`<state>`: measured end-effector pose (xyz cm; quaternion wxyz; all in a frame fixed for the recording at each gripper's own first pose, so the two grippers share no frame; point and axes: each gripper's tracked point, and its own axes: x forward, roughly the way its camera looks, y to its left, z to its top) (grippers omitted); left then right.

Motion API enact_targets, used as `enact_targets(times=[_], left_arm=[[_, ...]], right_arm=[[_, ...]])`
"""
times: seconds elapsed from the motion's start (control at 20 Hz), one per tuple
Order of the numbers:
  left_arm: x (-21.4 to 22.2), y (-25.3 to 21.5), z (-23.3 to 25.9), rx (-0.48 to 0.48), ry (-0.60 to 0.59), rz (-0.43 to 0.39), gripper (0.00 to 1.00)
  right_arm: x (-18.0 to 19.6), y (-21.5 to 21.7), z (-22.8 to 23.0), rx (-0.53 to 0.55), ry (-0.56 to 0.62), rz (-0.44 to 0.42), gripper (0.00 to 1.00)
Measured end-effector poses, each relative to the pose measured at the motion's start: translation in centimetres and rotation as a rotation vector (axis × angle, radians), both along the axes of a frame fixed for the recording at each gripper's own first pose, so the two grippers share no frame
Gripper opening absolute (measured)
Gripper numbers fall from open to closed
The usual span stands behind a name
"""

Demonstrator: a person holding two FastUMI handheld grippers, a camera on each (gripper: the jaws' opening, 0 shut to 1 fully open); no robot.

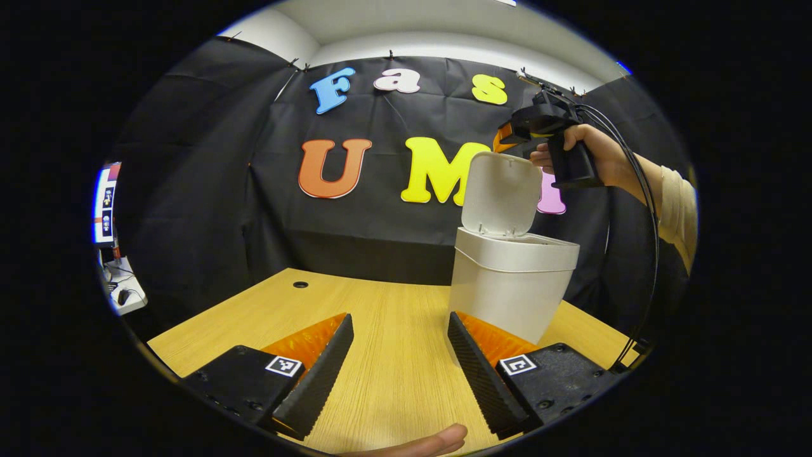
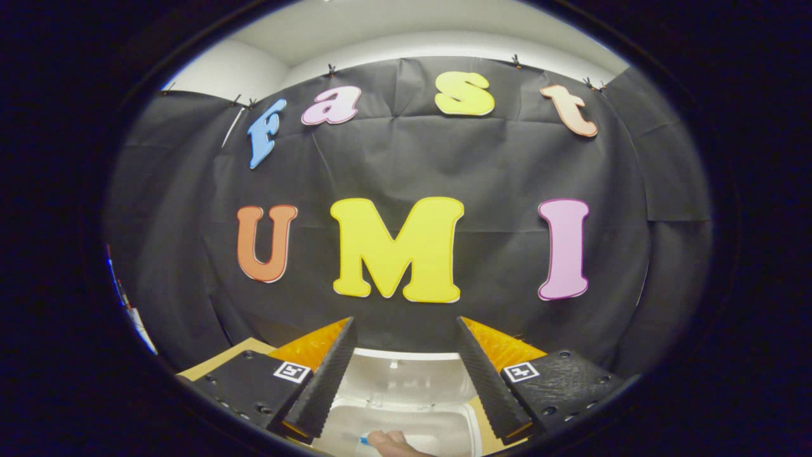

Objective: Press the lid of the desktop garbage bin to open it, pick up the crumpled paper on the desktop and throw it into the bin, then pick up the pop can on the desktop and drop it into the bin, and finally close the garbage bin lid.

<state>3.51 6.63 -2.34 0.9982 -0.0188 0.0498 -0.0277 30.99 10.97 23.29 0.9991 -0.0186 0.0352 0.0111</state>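
One bin [image 1: 510, 279], lid [image 1: 501, 193] up.

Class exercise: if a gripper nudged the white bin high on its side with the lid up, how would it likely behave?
The bin would probably tip: it looks tall, narrowing toward the base. It seems thin, light plastic, so it may slide on the smooth table. The raised lid may swing down.

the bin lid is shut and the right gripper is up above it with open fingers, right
Not quite: the lid of the bin is open, standing upright above the rim, as the left gripper view shows. The rest holds: the right gripper is up above the bin with its fingers apart, looking down into the open bin in the right gripper view.
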Motion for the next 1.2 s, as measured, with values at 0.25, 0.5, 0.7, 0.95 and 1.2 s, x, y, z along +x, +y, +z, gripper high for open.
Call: enact_targets(times=[0.25,0.5,0.7,0.95,1.2], left_arm=[[-0.8,0.8,0.8,0.022,-0.016,0.035,0.96],[-0.9,0.2,1.0,0.051,-0.031,0.031,0.96],[-0.9,-1.0,0.4,0.029,-0.005,-0.002,0.96],[-0.8,-0.6,0.5,0.07,-0.02,0.023,0.96],[-0.8,-1.0,0.1,0.063,-0.001,0.011,0.96]], right_arm=[[-2.5,0.4,-1.2,-0.036,0.037,0.034,0.94],[-4.3,0.2,-3.0,-0.054,0.076,0.05,0.94],[-5.0,0.7,-5.8,-0.108,0.119,0.056,0.94],[-5.3,0.9,-9.2,-0.16,0.201,0.044,0.96],[-5.5,1.2,-11.6,-0.12,0.303,0.019,0.95]])
